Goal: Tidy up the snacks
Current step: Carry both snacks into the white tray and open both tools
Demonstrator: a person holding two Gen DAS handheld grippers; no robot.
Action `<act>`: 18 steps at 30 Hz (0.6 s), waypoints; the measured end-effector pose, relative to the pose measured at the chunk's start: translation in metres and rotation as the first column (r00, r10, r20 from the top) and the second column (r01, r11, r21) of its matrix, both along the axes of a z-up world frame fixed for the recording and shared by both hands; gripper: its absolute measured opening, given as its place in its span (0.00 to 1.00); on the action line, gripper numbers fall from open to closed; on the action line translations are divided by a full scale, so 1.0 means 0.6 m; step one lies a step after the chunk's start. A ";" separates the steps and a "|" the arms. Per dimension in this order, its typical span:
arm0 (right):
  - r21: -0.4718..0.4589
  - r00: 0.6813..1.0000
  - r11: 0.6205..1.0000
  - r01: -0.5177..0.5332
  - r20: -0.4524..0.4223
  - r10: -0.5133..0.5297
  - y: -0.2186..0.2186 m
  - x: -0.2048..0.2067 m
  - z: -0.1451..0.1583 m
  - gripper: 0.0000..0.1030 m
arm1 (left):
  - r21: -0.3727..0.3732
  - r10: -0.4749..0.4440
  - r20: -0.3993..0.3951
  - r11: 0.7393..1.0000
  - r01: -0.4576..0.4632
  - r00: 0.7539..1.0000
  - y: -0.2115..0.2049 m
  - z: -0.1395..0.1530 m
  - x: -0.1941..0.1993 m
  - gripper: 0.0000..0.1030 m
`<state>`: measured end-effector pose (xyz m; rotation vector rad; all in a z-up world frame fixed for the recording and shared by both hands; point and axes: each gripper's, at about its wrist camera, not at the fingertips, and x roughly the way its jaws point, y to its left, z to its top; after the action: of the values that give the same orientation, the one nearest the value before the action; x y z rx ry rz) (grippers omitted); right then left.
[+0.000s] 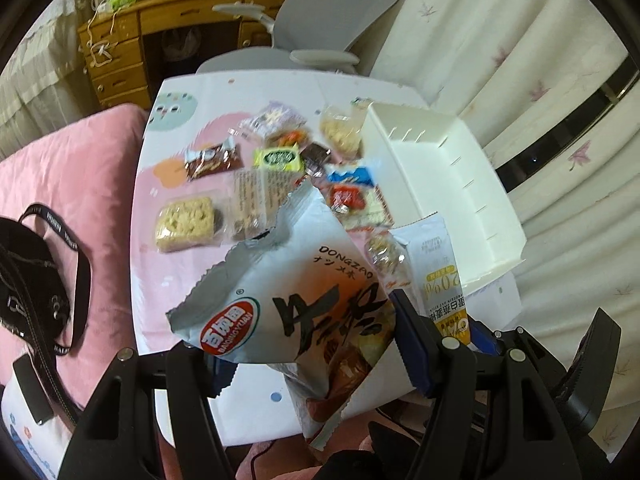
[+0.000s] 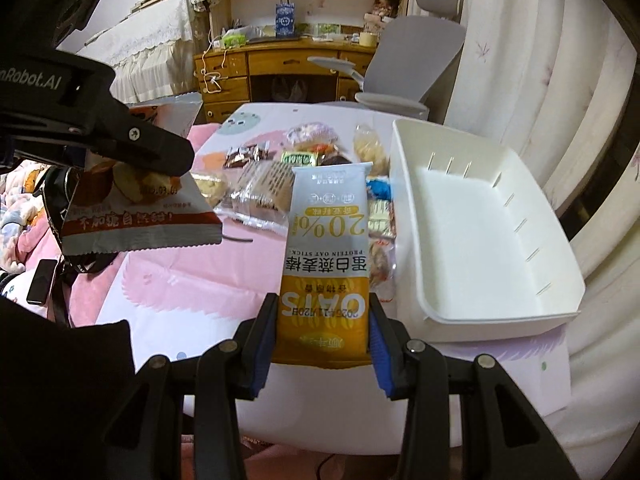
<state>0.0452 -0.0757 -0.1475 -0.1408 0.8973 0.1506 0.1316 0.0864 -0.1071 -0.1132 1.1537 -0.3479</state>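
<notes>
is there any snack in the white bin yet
No, the white bin shows only its bare floor, while the snack pile lies on the table beside it.

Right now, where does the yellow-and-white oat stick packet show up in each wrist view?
Left wrist view: the yellow-and-white oat stick packet stands at lower right, beyond the big white jujube snack bag, below the tray.
Right wrist view: the packet is at centre bottom, upright, clamped between the right gripper jaws.
Shared landmark: the white rectangular plastic tray, to the packet's right in both.
</notes>
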 end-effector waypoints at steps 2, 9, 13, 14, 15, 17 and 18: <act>0.003 1.000 1.000 -0.004 0.010 0.004 -0.008 -0.002 0.009 0.41 | -0.011 -0.006 0.015 1.000 0.006 1.000 -0.007 0.008 0.002 0.64; 0.036 1.000 0.999 0.001 -0.003 -0.001 -0.063 0.003 0.024 0.41 | -0.051 -0.022 0.050 0.998 0.024 0.999 -0.066 0.033 0.017 0.64; 0.044 1.000 0.999 0.004 -0.010 -0.004 -0.107 0.018 0.032 0.41 | -0.060 -0.031 0.053 0.998 0.034 0.998 -0.109 0.038 0.031 0.64; 0.046 1.000 0.999 0.005 -0.012 -0.005 -0.120 0.022 0.034 0.41 | -0.066 -0.036 0.059 0.997 0.040 0.998 -0.124 0.042 0.036 0.64; 0.048 1.000 0.999 0.005 -0.012 -0.005 -0.131 0.027 0.036 0.41 | -0.070 -0.040 0.063 0.997 0.045 0.997 -0.135 0.044 0.039 0.64; 0.050 1.000 0.999 0.001 -0.012 0.000 -0.152 0.037 0.040 0.41 | -0.082 -0.048 0.072 0.995 0.054 0.996 -0.163 0.049 0.046 0.64; 0.048 1.000 0.999 -0.004 -0.013 0.005 -0.167 0.044 0.042 0.41 | -0.087 -0.050 0.076 0.995 0.056 0.996 -0.176 0.051 0.050 0.64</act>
<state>0.0714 -0.1760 -0.1223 -0.0976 0.9057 0.1770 0.1619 -0.0193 -0.0767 -0.1471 1.0698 -0.4473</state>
